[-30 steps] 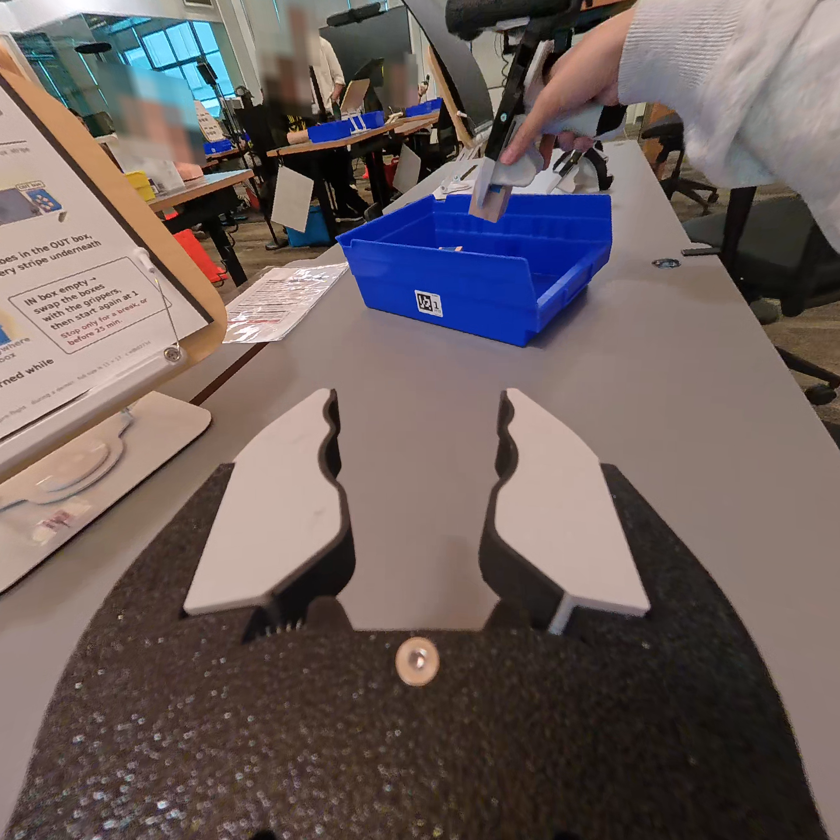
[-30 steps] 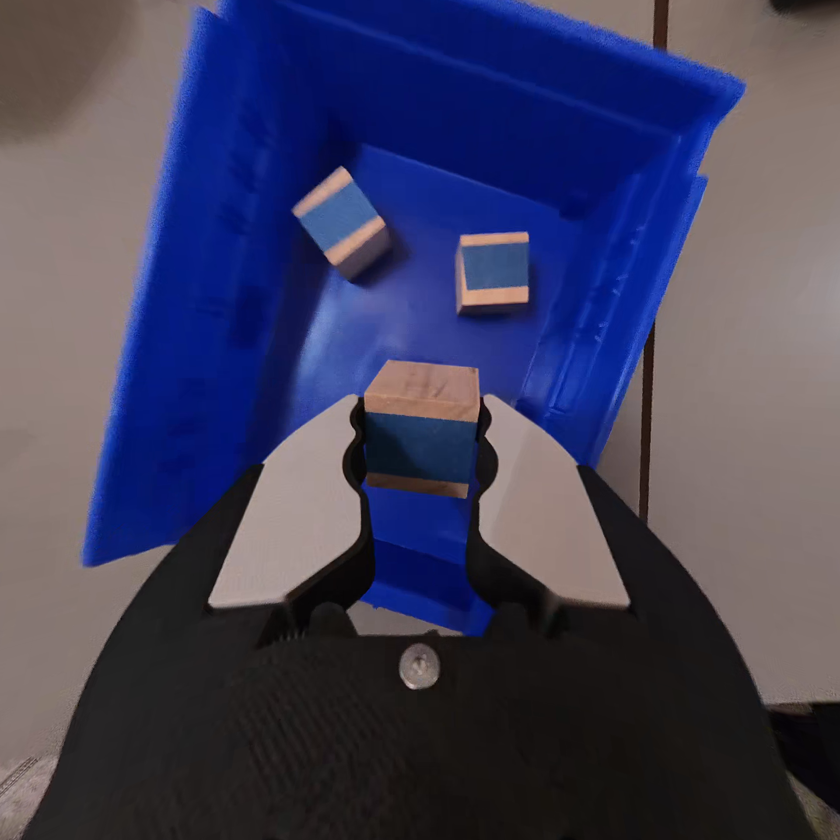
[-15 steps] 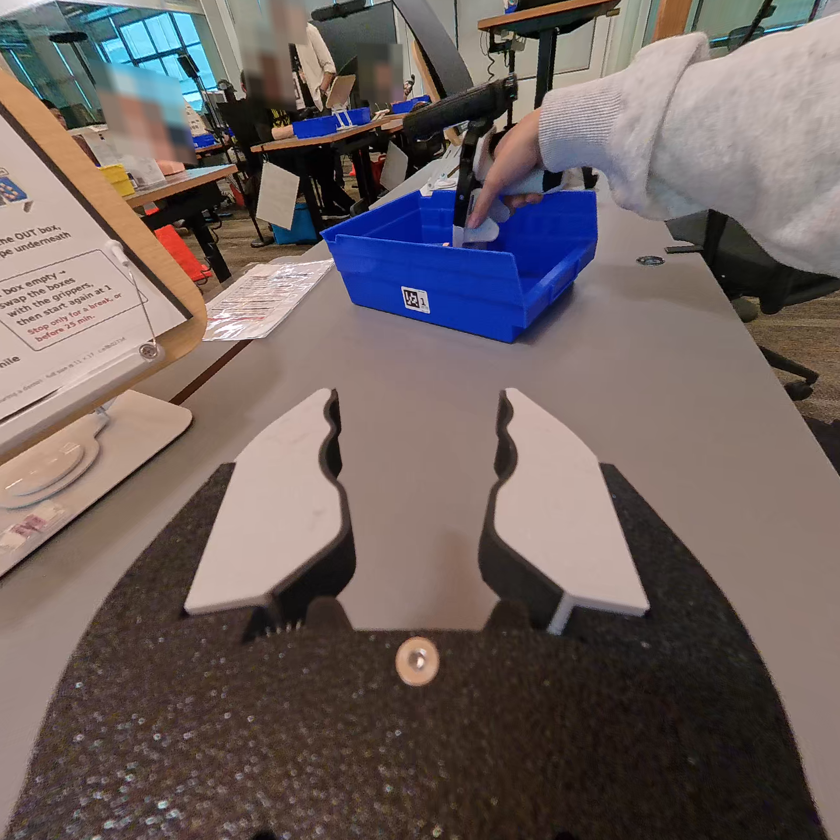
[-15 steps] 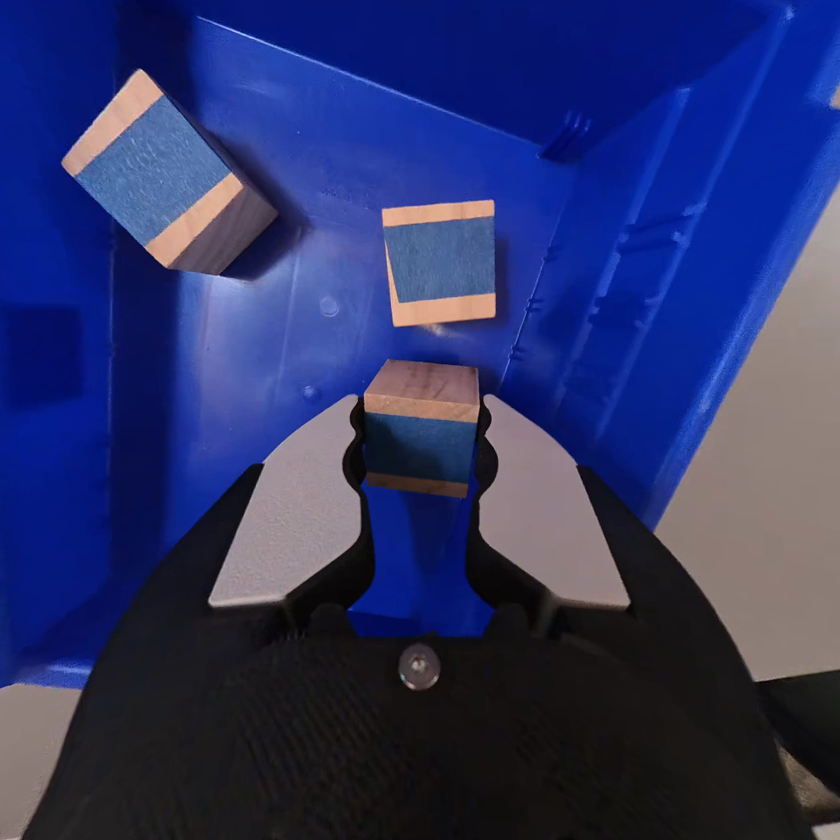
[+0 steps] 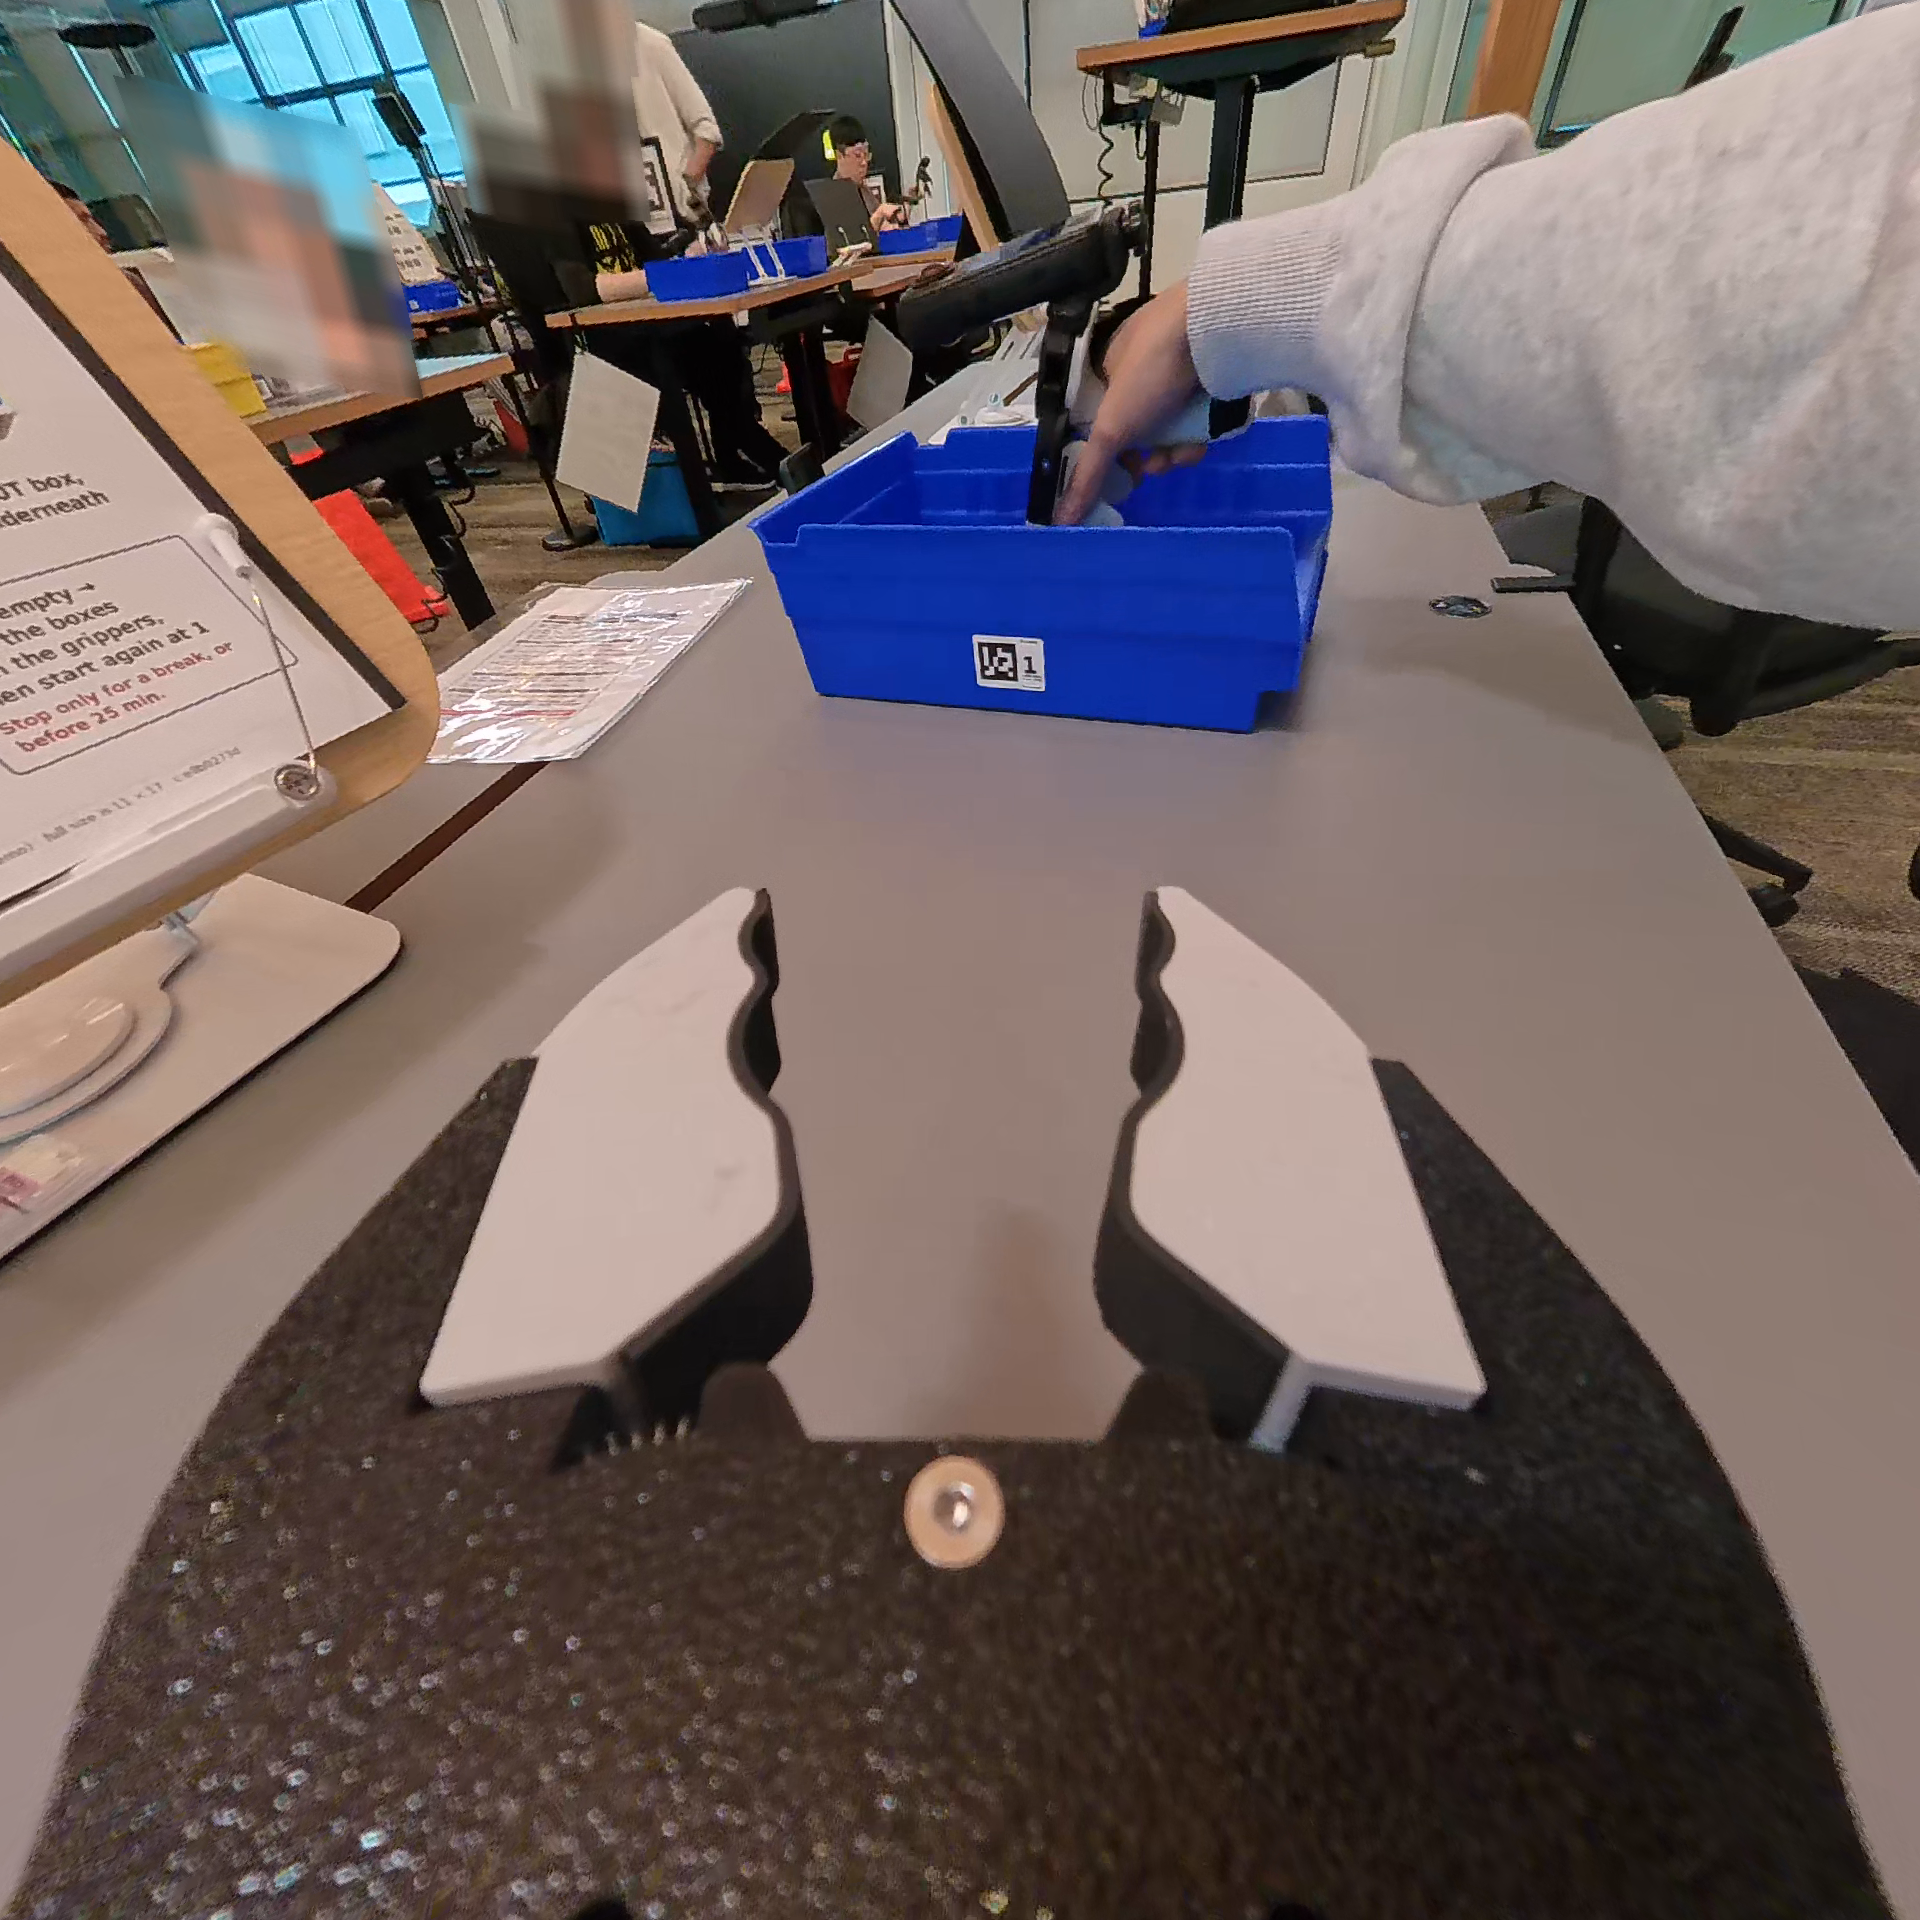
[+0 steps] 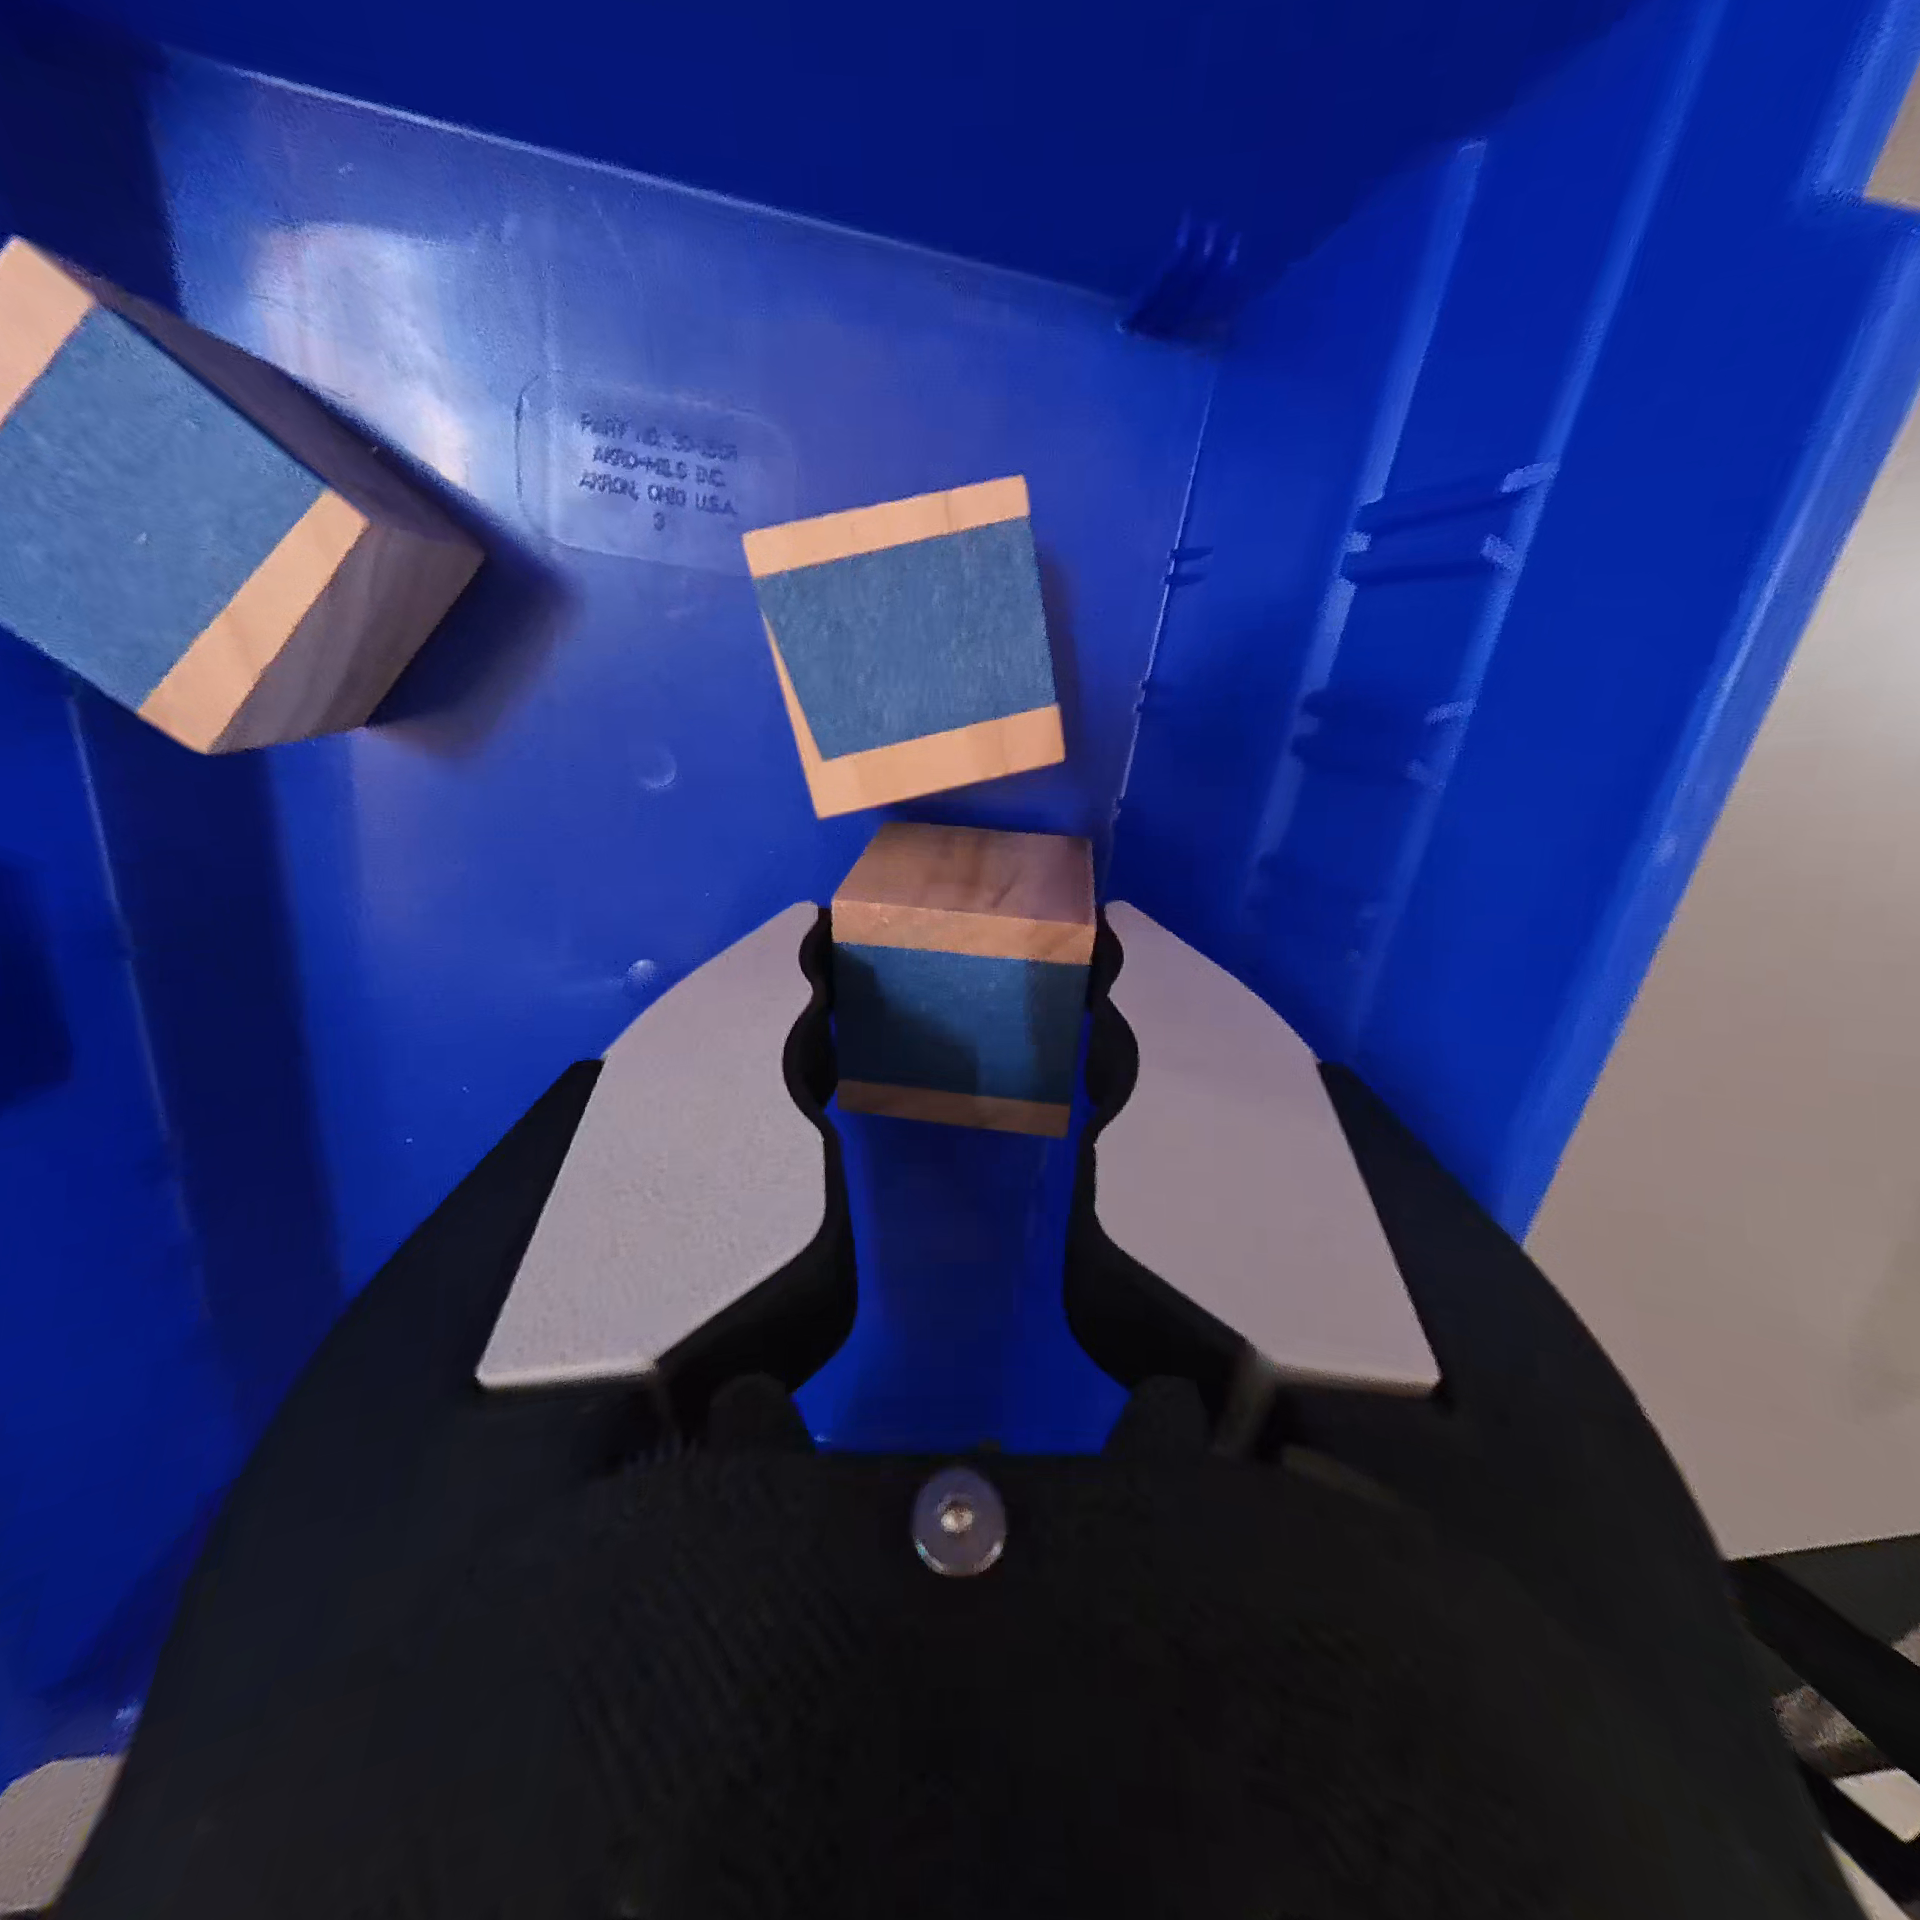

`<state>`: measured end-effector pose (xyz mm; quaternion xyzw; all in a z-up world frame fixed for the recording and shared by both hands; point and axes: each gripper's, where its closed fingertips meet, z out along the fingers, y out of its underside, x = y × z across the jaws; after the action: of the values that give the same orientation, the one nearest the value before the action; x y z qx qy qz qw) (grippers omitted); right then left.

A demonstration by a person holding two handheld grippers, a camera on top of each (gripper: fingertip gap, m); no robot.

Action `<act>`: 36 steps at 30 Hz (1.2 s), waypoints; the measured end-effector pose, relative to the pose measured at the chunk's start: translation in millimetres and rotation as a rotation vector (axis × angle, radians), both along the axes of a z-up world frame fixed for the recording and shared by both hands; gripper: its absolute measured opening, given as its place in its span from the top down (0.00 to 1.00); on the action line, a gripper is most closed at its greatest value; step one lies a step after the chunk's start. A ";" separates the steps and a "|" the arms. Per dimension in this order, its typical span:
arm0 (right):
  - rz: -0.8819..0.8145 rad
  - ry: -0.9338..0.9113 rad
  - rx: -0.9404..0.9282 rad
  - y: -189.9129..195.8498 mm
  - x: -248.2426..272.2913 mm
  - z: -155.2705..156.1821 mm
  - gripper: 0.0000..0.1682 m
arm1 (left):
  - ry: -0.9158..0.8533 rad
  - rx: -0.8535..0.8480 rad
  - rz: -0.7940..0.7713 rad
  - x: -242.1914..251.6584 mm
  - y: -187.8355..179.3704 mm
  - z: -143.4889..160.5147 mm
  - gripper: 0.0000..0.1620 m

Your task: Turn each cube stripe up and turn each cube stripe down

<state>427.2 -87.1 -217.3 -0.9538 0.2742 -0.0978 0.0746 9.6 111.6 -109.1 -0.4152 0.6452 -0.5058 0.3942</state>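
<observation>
The grey table fills the middle of the left wrist view, with a wooden stand holding a printed sheet at the left edge and a plastic-sleeved paper beside it. The blue bin sits in the upper centre of that view, and a grey sleeve reaches in from the upper right. The left gripper hovers over bare table at lower centre, its jaws spread wide and holding nothing. In the right wrist view the right gripper is down inside the bin, jaws clamped on a wooden cube whose blue stripe faces the camera. Two more cubes lie on the bin floor stripe up: one at the left edge, one at centre just above the held cube.
</observation>
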 end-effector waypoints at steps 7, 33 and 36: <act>0.025 -0.030 -0.021 1.7 -1.1 -7.0 0.72 | 0.004 -0.002 -0.009 1.4 -3.3 -2.2 0.60; -0.035 0.051 0.088 2.2 -18.7 -2.5 0.68 | 0.012 -0.014 -0.035 0.2 -8.4 -3.4 0.59; 0.003 0.019 0.067 3.1 -20.5 4.9 0.64 | 0.016 -0.008 -0.035 -0.2 -8.8 -4.3 0.58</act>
<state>406.7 -84.0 -212.3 -0.9520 0.2768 -0.0793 0.1039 9.4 102.9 -113.3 -0.4097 0.6533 -0.5120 0.3784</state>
